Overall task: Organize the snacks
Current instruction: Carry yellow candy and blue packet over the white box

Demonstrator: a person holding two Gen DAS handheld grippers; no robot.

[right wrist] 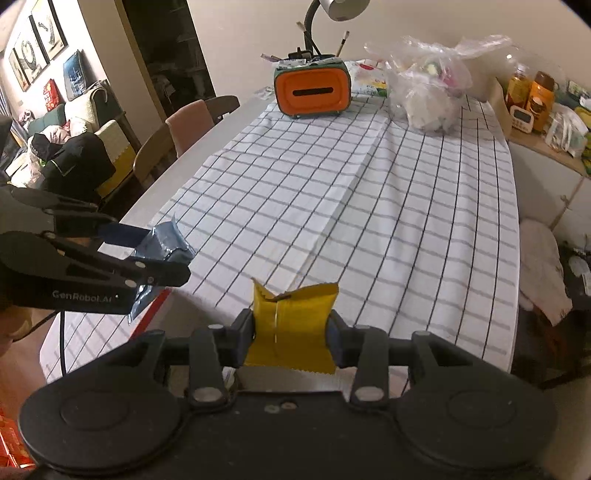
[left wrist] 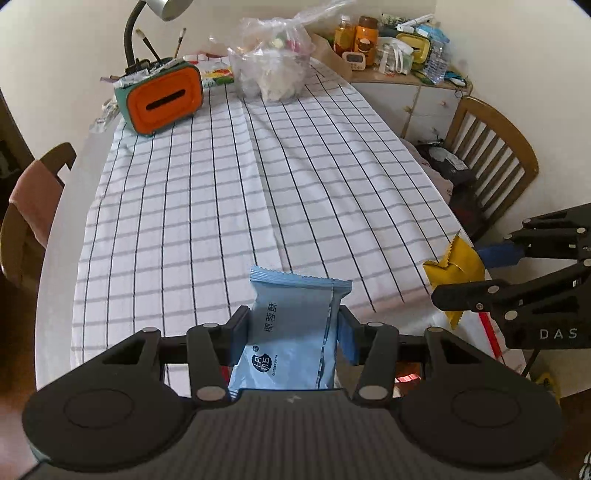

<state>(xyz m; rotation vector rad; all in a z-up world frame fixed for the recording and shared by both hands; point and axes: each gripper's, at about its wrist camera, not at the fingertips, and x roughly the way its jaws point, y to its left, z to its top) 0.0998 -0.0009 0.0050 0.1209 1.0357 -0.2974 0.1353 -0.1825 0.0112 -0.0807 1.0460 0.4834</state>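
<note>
My left gripper (left wrist: 293,334) is shut on a light blue snack packet (left wrist: 295,325) with dark print, held above the near end of the table. My right gripper (right wrist: 291,332) is shut on a yellow snack packet (right wrist: 293,325) with zigzag ends, also above the near table edge. In the left wrist view the right gripper (left wrist: 491,273) and the yellow packet (left wrist: 456,266) show at the right. In the right wrist view the left gripper (right wrist: 147,254) and the blue packet (right wrist: 162,243) show at the left.
A white checked tablecloth (left wrist: 258,192) covers the table. At the far end stand an orange and green tissue box (left wrist: 164,98), a desk lamp (left wrist: 159,14) and a clear plastic bag of items (left wrist: 273,66). Wooden chairs (left wrist: 491,158) flank the table. A cluttered sideboard (left wrist: 399,44) stands far right.
</note>
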